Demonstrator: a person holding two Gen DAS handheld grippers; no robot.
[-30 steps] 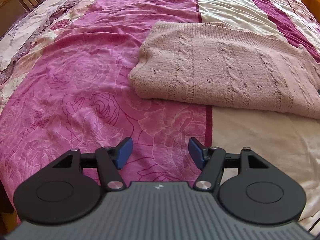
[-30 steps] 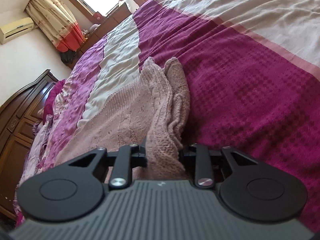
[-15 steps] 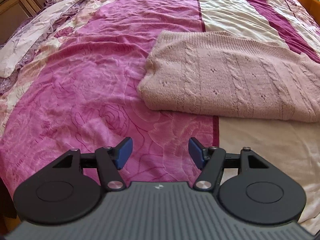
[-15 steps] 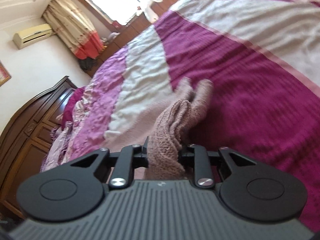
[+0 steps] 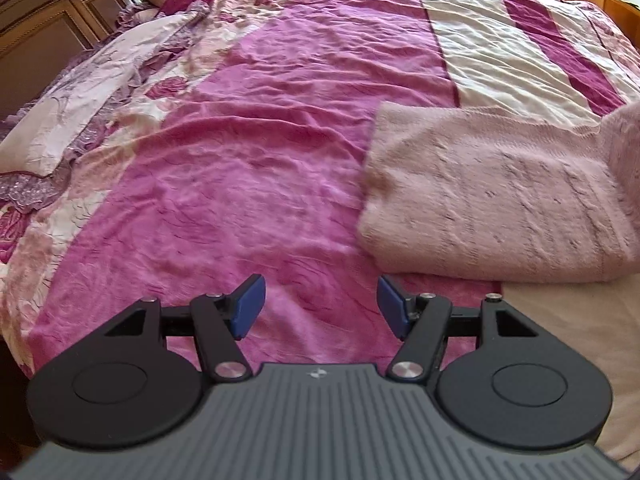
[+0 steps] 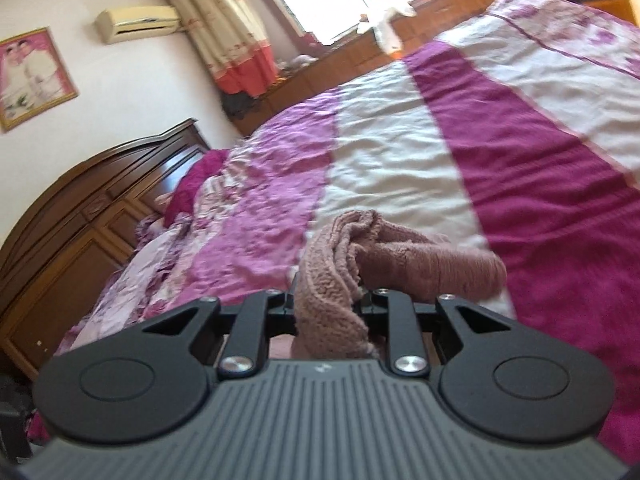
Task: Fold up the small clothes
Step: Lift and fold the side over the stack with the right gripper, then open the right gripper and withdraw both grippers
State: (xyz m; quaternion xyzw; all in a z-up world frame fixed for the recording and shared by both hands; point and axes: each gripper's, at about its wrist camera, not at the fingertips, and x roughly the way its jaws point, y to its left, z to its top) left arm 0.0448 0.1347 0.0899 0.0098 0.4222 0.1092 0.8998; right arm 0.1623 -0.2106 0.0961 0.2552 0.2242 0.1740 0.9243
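Observation:
A pale pink knitted sweater (image 5: 492, 204) lies folded on the bed, at the right of the left wrist view, and its right end rises off the cover at the frame edge. My left gripper (image 5: 320, 304) hovers open over the pink bedcover, short of the sweater's near left corner, with nothing between its blue pads (image 5: 250, 306). In the right wrist view my right gripper (image 6: 328, 306) is shut on a bunched edge of the sweater (image 6: 332, 280), lifted above the bed. The cloth hides its pads.
The bed (image 5: 240, 140) carries a pink floral cover with cream and magenta stripes (image 6: 540, 184). A dark wooden headboard (image 6: 80, 216) stands at the left. Floral pillows (image 5: 80, 120) lie near it. A window with curtains (image 6: 236, 28) and low cabinets are beyond the bed.
My right gripper has risen and tilted up with the sweater edge in it, which now hangs bunched off the bed. My left gripper has drawn back and leftward; the sweater sits further right in its view.

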